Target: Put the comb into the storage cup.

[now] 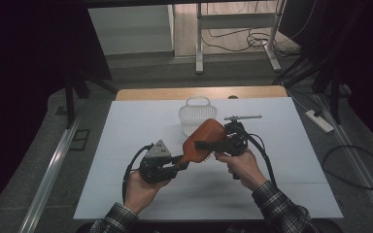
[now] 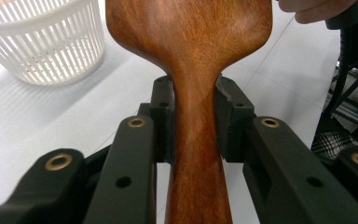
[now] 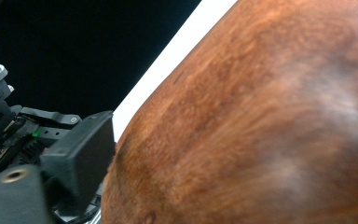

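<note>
A wooden brush with a broad oval head is held in the air over the white table. My left gripper is shut on its narrow handle, and in the left gripper view both pads press the sides of the brush's neck. My right gripper comes in from the right, with one black jaw lying across the head. In the right gripper view one pad rests against the edge of the brush. The other jaw is hidden behind the wood.
A white slatted plastic basket stands on the table just beyond the brush. A thin metal tool lies to its right. Dark curtains flank the table, and a power strip lies on the floor at the right.
</note>
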{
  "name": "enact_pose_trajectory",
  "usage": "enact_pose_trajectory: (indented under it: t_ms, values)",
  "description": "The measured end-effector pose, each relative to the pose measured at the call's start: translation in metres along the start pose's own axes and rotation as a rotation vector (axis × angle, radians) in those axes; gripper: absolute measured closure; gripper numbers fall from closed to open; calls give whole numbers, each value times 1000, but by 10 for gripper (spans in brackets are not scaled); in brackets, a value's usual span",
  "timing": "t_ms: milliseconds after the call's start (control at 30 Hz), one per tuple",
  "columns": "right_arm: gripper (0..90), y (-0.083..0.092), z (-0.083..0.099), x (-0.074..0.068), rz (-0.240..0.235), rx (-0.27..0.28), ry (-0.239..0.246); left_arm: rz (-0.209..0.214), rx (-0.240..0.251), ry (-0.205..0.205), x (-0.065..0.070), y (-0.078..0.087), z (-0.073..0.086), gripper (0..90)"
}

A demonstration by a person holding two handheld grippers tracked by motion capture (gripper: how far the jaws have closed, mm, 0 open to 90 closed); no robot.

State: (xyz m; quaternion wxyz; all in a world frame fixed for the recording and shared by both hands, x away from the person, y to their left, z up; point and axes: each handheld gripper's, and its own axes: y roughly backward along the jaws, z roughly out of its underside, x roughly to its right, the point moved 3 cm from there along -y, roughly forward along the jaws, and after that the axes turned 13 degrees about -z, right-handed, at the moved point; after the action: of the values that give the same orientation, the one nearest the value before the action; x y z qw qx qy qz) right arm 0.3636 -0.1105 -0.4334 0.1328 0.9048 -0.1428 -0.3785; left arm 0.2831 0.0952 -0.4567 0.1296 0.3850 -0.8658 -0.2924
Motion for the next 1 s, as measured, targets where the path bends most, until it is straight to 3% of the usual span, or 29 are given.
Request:
enact_pose_trajectory:
  t_ms: [67,267,400,733,1000]
  values:
    - [195,0,0,0,-5,6,-7,2,-1,4,-1,-1,1,713]
    - [347,5,1,5,-77,47,-98,4,-24,-2,-1,-4,3,715]
    - [443,7,1,6,-110,74,-143,-5,-67,-26,1,-11,6,716]
    - [526,5,2,2,-124,60,-155,25,-100,-17,-1,-18,9,696]
    - [533,5,2,3,-106,66,-132,18,-112,-14,-3,-19,9,534]
